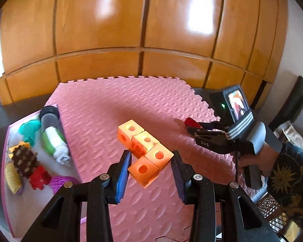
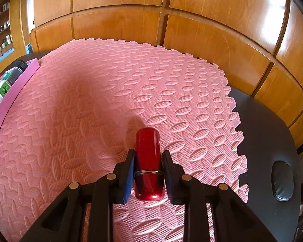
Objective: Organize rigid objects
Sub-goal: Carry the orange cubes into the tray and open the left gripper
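Observation:
A chain of orange linked cubes (image 1: pixel 143 151) sits between the fingers of my left gripper (image 1: pixel 151 161), above the pink foam mat (image 1: pixel 103 109). The jaws stand close on each side of the cubes; I cannot tell whether they touch them. My right gripper (image 2: pixel 148 165) is shut on a glossy red cylinder (image 2: pixel 148 157), held just above the mat (image 2: pixel 91 100). The right gripper also shows in the left wrist view (image 1: pixel 194 128), with the red tip (image 1: pixel 190 122) between its fingers.
A pink-rimmed tray (image 1: pixel 6 157) at the left holds a dark-capped bottle (image 1: pixel 50 121), a teal piece, a spiky brown toy (image 1: pixel 25 160), a red block and a purple ball. It also shows in the right wrist view (image 2: pixel 14 88). Wooden cabinet doors (image 1: pixel 141 20) stand behind. Dark table (image 2: pixel 272 131) at right.

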{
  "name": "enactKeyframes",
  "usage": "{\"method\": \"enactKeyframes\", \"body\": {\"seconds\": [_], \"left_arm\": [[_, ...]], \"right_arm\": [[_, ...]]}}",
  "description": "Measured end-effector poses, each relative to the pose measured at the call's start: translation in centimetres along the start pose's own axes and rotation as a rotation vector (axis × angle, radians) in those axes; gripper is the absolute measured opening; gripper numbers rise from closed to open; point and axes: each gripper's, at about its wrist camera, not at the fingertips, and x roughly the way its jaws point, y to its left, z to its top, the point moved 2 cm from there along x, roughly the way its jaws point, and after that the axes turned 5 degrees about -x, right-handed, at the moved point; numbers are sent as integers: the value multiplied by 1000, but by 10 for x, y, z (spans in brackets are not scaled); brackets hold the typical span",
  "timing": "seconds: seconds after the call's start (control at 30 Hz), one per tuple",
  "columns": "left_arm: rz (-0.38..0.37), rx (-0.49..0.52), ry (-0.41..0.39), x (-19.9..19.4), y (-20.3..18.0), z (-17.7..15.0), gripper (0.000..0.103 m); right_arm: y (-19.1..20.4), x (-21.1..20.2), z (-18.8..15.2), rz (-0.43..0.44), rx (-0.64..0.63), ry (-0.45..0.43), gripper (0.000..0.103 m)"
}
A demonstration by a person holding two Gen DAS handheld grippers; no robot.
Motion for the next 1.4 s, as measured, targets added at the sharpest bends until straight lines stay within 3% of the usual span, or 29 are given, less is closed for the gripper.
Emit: {"method": "enactKeyframes", "body": {"seconds": [0.63, 0.93, 1.13, 1.4], "left_arm": [[82, -110, -12, -26, 56, 0, 41], [192, -236, -52, -67, 132, -6, 41], [256, -345, -2, -75, 185, -35, 41], [223, -375, 91, -48, 182, -59, 41]], "right_arm": [[0, 1, 0, 3, 7, -3, 25], [4, 0, 0, -22, -25, -9, 25], [5, 1, 0, -33, -44, -8, 25], [6, 0, 1, -43, -47, -8, 25]]}}
